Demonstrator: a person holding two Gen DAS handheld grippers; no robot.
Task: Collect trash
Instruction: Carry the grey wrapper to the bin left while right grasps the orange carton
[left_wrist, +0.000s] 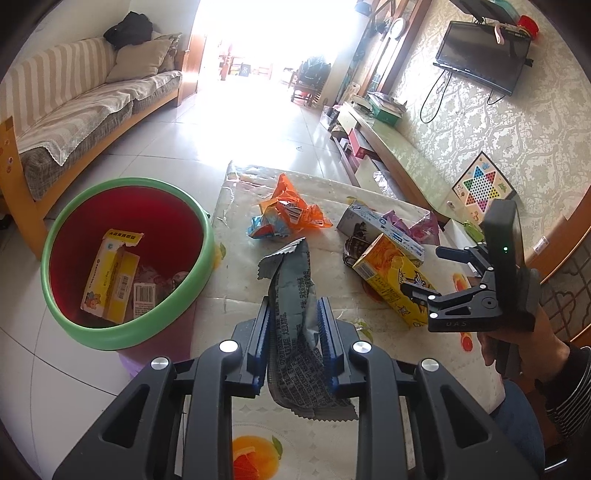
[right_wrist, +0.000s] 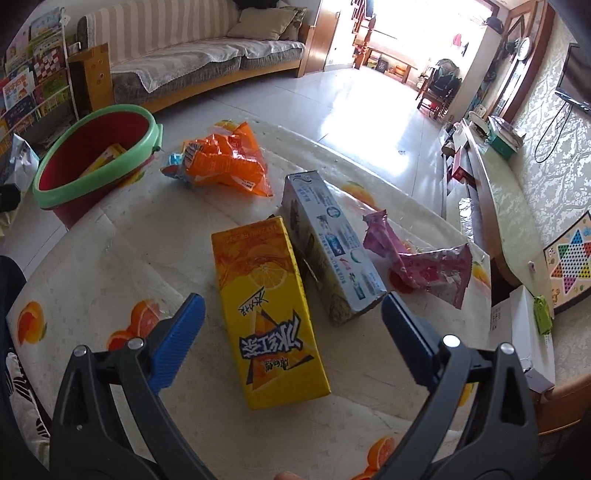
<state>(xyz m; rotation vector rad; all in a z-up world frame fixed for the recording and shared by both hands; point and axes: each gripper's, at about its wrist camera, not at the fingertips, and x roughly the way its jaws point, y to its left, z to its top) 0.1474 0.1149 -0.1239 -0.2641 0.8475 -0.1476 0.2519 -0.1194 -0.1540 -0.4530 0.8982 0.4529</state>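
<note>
Transfer step: left gripper clamps grey wrapper, next needing carry over bin; right gripper gapes above yellow carton.

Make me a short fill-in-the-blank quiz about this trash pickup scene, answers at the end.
1. The left gripper is shut on a ____ wrapper.
2. The right gripper hovers open above the ____ drink carton.
3. The bin has a red inside and a ____ rim.
4. The orange bag lies on the ____.

Answers: grey; yellow; green; table
</note>
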